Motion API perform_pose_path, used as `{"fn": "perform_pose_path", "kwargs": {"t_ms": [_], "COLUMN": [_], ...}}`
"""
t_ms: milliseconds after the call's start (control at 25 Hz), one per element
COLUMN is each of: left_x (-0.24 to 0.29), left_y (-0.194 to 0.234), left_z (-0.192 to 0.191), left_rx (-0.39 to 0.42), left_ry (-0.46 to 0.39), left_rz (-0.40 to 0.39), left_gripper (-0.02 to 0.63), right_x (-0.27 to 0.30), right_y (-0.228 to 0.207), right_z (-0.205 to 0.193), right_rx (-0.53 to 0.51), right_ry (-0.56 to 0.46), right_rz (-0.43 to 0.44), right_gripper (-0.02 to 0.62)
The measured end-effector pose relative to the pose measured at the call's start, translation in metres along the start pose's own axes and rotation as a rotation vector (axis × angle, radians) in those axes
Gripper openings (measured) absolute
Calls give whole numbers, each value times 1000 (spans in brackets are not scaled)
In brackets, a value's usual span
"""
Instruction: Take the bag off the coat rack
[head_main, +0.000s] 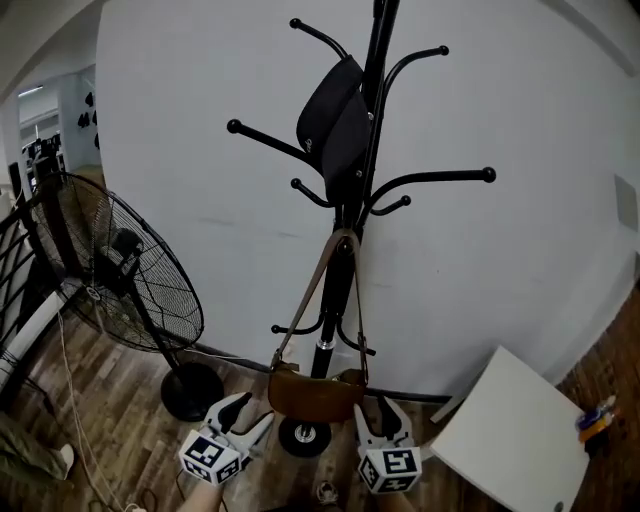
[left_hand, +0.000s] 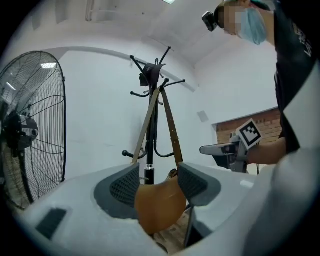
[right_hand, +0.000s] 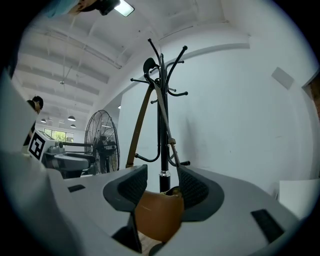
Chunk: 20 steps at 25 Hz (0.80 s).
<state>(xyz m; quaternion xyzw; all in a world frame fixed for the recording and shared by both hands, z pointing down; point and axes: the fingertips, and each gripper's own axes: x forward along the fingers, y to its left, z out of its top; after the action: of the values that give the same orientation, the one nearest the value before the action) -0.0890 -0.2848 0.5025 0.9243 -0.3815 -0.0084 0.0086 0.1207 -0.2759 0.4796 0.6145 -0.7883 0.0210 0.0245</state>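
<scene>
My left tongs (left_hand: 157, 182) are closed on the brown bag (head_main: 312, 394), ribbed pads pressed to either side of its left end. The right tongs (right_hand: 159, 187) do the same on the right end, so the brown bag sits pinched between both pairs, low down and just in front of the coat rack (head_main: 352, 190) pole. Its tan strap (head_main: 318, 290) runs up in a narrow V to the rack, just under the middle ring of hooks. So it's held, but not off the rack yet!

It looks like smooth leather: light, soft enough to sag in the middle, maybe slick under the pads. I reckon the firm ends near the strap fixings are the safest hold. The whole brown bag needs raising until the strap goes slack and can slip over its hook.

Higher up hangs a black bag (head_main: 335, 115), best left alone. A standing fan (head_main: 120, 270) is far left on the wooden floor, and a white tabletop (head_main: 520, 440) is near right.
</scene>
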Motion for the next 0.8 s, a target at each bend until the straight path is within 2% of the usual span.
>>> {"fn": "perform_pose_path", "kwargs": {"t_ms": [360,800], "left_x": [46,90], "left_y": [12,32], "left_z": [9,9], "left_rx": [19,59], "left_ry": [-13,-13], "left_rz": [50,96], "left_gripper": [230,224], "right_x": [44,85], "right_y": [-30,-37], "right_z": [5,3], "right_rx": [-25,-132], "right_ry": [8,8], "right_rz": [36,63], "right_gripper": [176,175]}}
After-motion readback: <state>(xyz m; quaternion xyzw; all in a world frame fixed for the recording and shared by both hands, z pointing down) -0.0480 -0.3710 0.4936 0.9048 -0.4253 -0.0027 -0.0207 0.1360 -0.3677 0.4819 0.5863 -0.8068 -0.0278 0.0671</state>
